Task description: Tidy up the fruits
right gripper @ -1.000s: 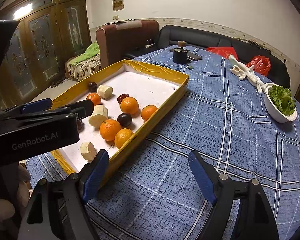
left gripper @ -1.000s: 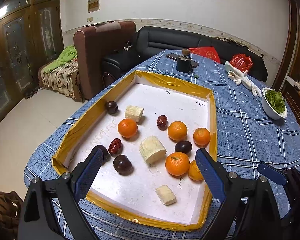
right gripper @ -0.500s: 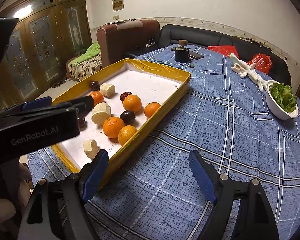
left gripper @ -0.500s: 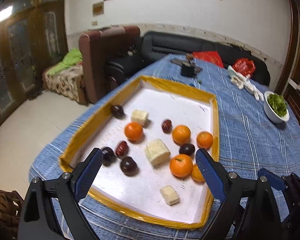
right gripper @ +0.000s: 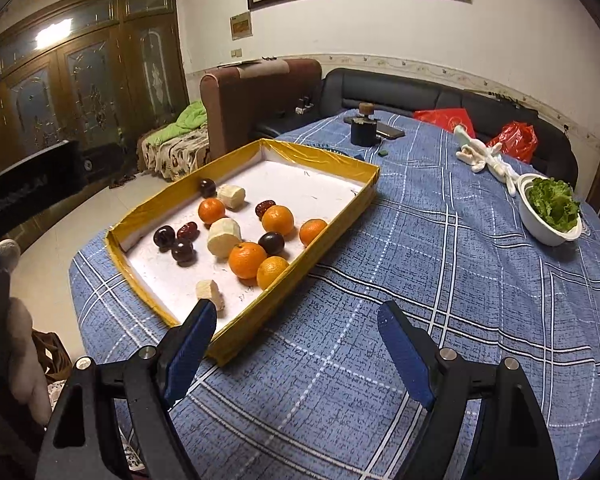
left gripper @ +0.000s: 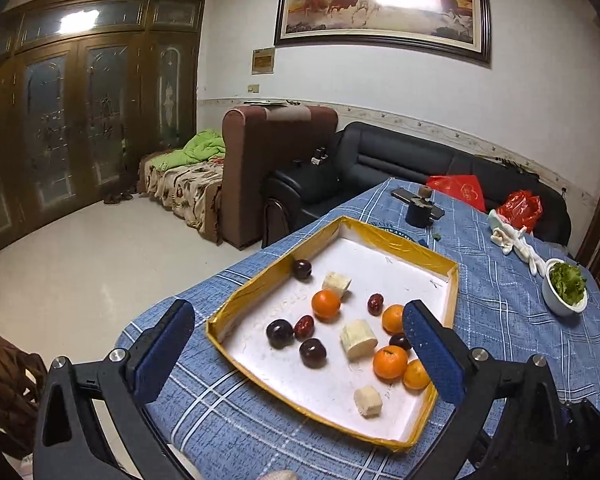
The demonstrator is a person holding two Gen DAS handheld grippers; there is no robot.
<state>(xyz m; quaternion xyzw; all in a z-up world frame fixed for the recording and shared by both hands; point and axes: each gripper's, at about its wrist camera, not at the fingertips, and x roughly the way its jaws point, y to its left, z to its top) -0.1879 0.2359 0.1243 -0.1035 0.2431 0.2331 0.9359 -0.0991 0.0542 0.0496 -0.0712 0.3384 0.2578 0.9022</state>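
A shallow white tray with yellow taped walls (left gripper: 400, 240) (right gripper: 324, 156) lies on the blue checked tablecloth. In it are several oranges (left gripper: 325, 304) (right gripper: 247, 260), several dark plums (left gripper: 280, 333) (right gripper: 183, 250), red dates (left gripper: 304, 327) (right gripper: 187, 230) and pale peeled chunks (left gripper: 358, 339) (right gripper: 224, 237). My left gripper (left gripper: 298, 354) hovers above the tray's near end, its jaws opening wide, nothing held between them. Over bare cloth right of the tray, my right gripper (right gripper: 296, 354) stands open and holds nothing.
A white bowl of green leaves (left gripper: 565, 288) (right gripper: 550, 210) stands at the right. At the far end of the table sit a dark jar (right gripper: 364, 130), a phone and a white cloth toy (right gripper: 486, 156). Sofas and a red bag stand behind; the table's left edge drops to the floor.
The left gripper has risen and pulled back from the tray, tilting up so more of the room shows, and its jaws have spread wider. The right gripper lifted slightly.
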